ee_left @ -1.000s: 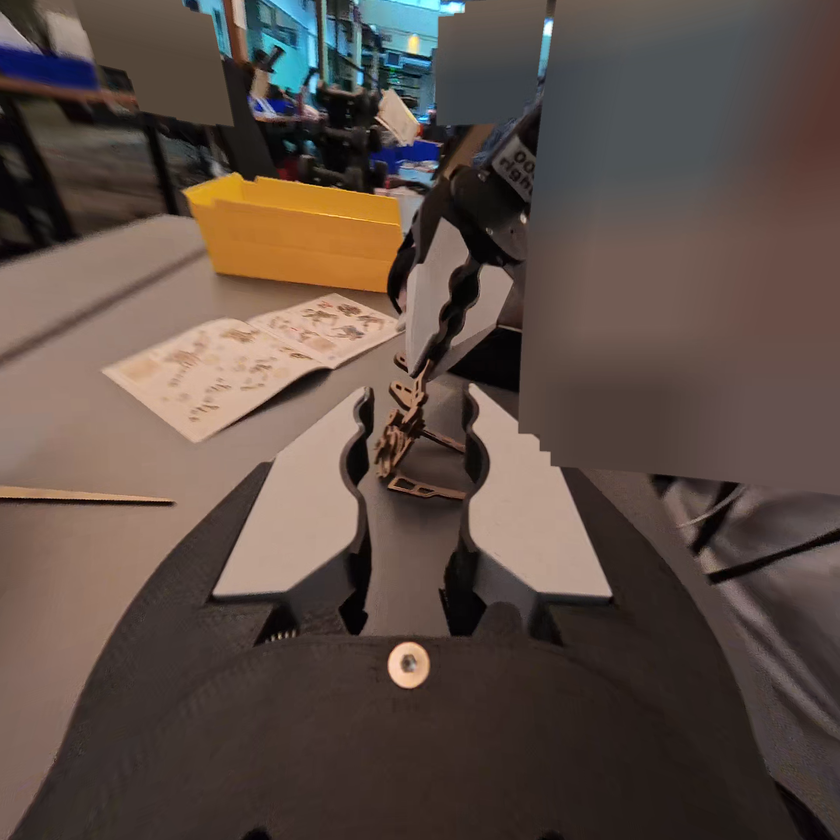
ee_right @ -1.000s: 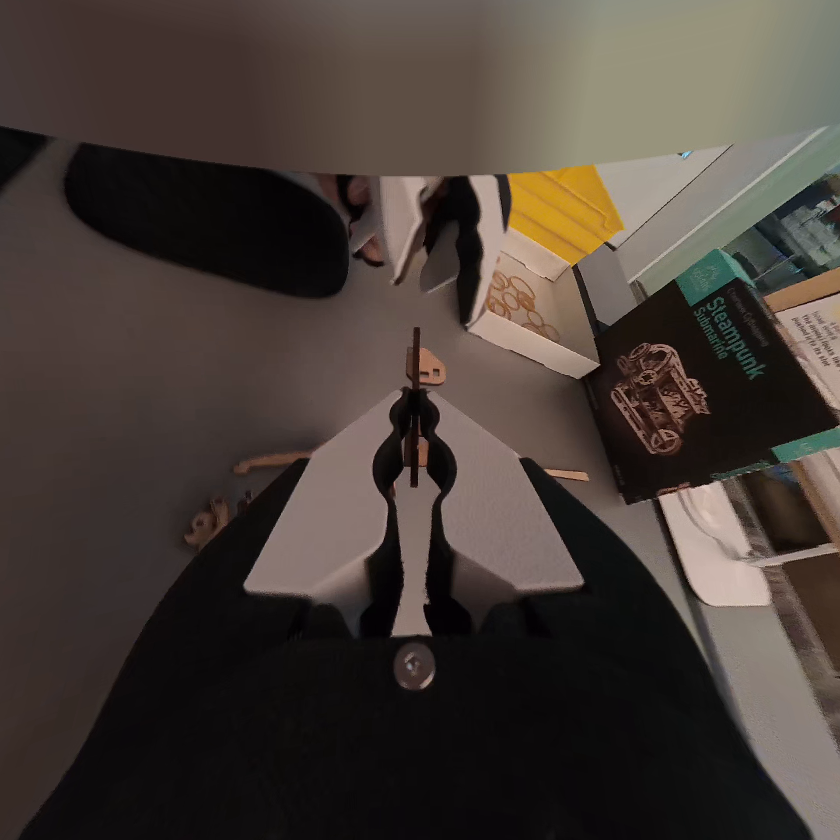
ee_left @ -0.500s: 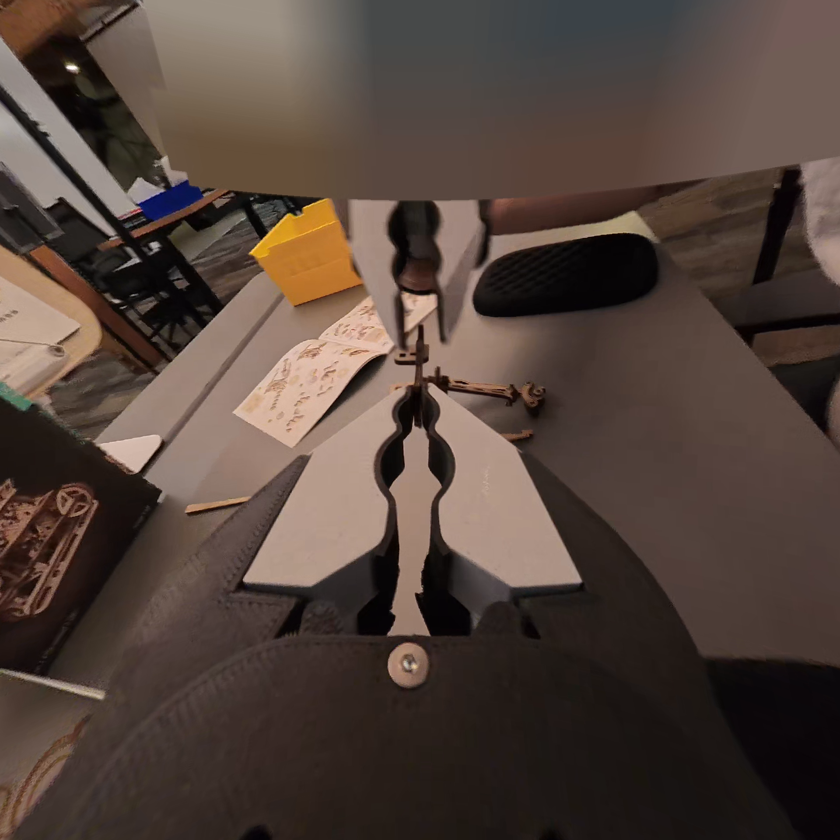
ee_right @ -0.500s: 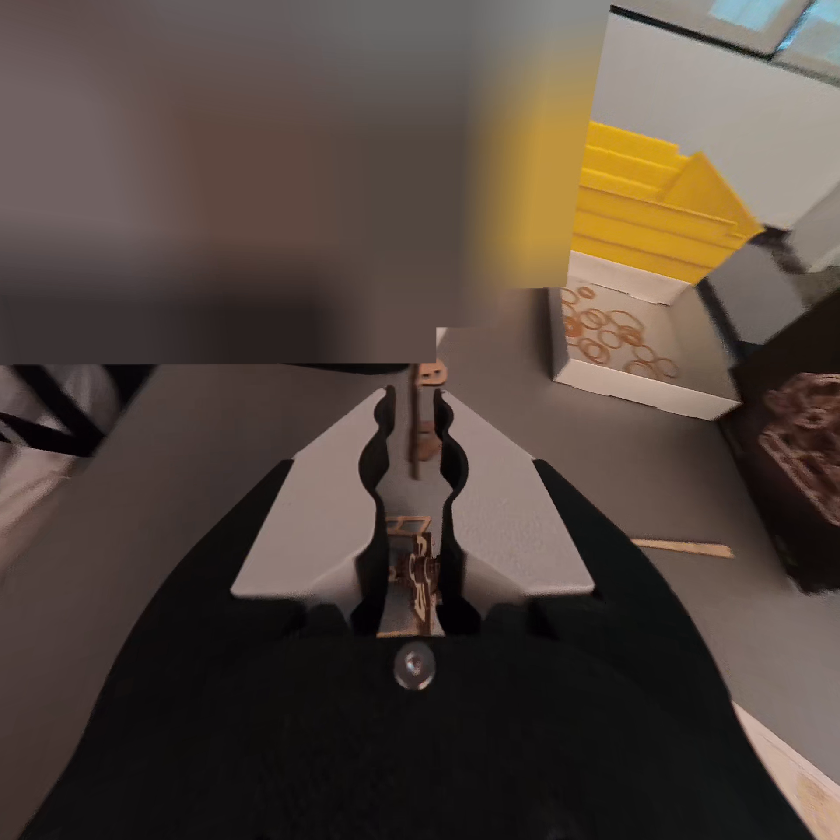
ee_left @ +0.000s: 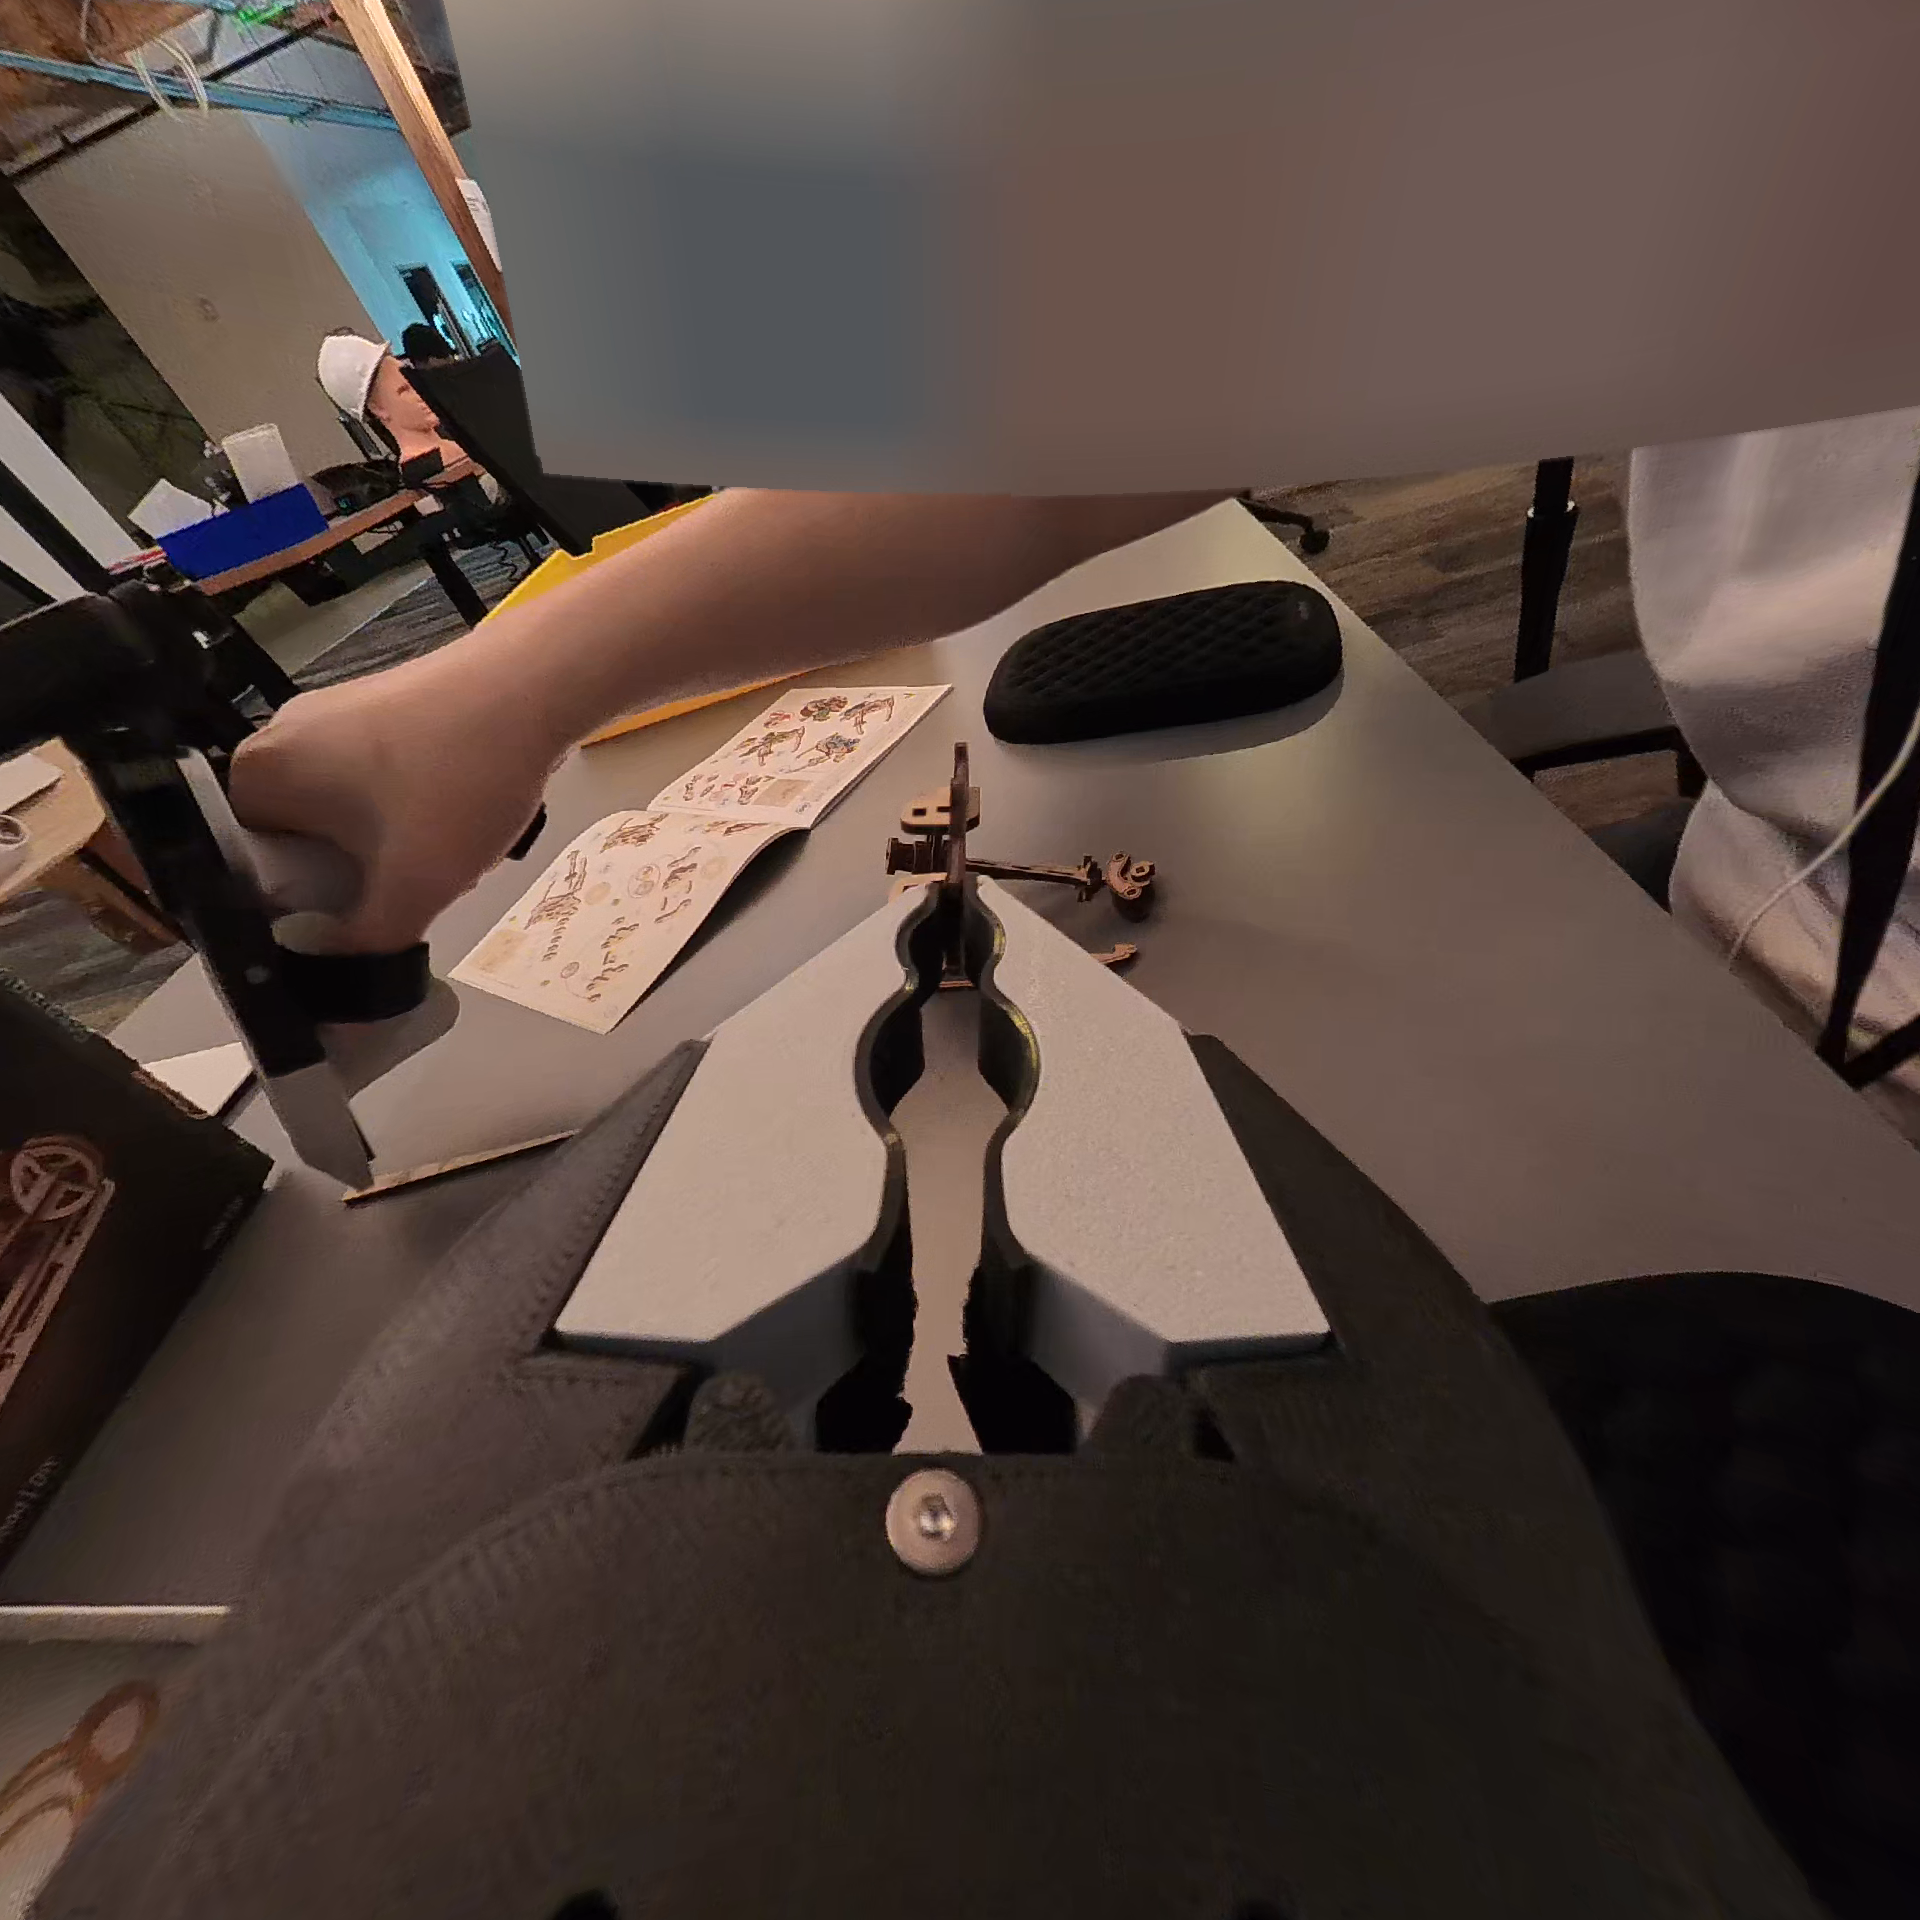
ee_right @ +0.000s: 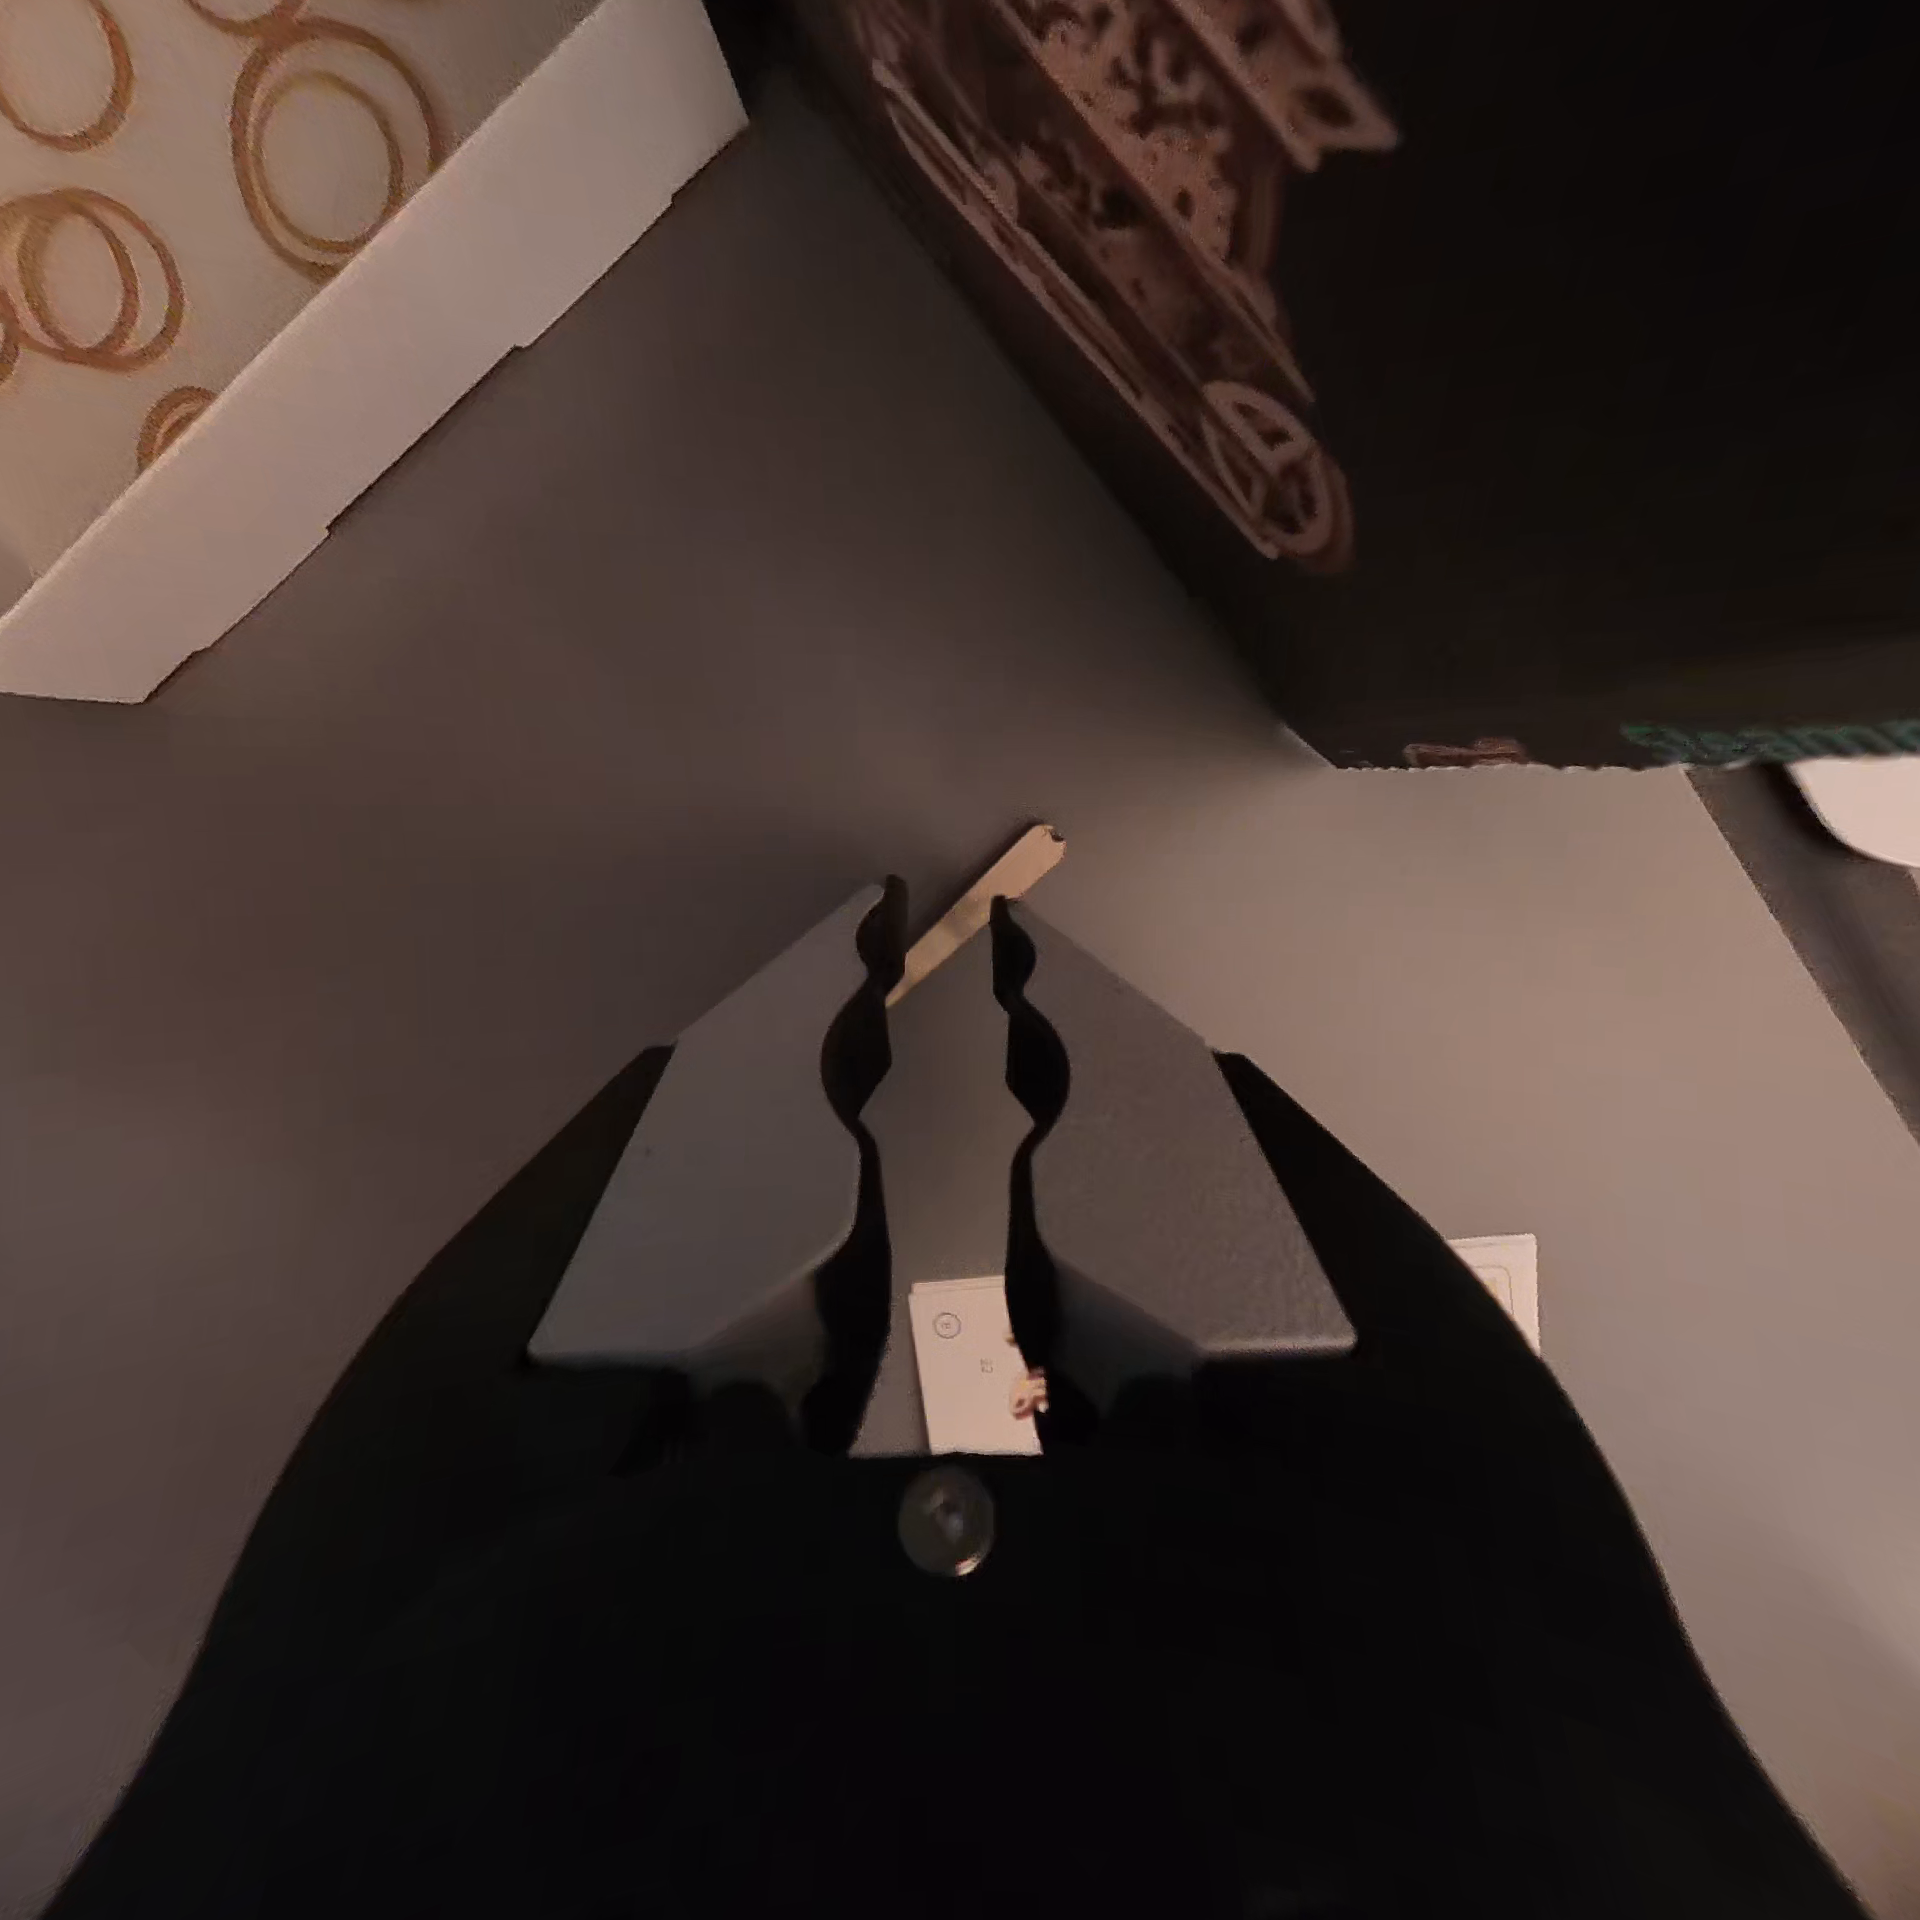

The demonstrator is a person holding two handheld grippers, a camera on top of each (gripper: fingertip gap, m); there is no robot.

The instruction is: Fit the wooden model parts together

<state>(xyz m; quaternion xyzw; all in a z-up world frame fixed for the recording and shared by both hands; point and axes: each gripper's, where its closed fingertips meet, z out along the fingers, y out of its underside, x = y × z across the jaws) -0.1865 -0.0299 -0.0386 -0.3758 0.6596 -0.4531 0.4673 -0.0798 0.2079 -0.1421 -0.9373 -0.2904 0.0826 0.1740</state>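
A: Where is the small flat dark-brown wooden model part [ee_left: 951, 831] now?

B: Upright, edge-on, pinched at the tip of the left tool [ee_left: 948, 914], whose jaws are closed down to a sliver on it. Beyond it, at about 1 o'clock, the long brown wooden shaft piece with a hooked end [ee_left: 1081, 878] lies on the grey table [ee_left: 1403, 1039].

A: What changed in the last second?

B: A second ago the right tool held that part while the left one stood open around the assembly. Half a second ago both tools met over it. Now the right tool [ee_right: 943, 899] has let go and swung off to 9 o'clock in the left wrist view. I would judge the part was handed over, leaving the right side free to fetch the next piece.

A: And how is the right tool set?

B: Partly open, holding nothing. Its tips hover at a thin pale wooden strip [ee_right: 987, 909] lying flat on the table; whether they touch it I cannot tell.

A: Around that?

B: An open white cardboard box of tan wooden rings [ee_right: 364, 343] at 10 o'clock, the dark printed kit box [ee_right: 1558, 416] at 1 o'clock, and the open illustrated instruction booklet [ee_left: 707, 831] at 10 o'clock from the held part.
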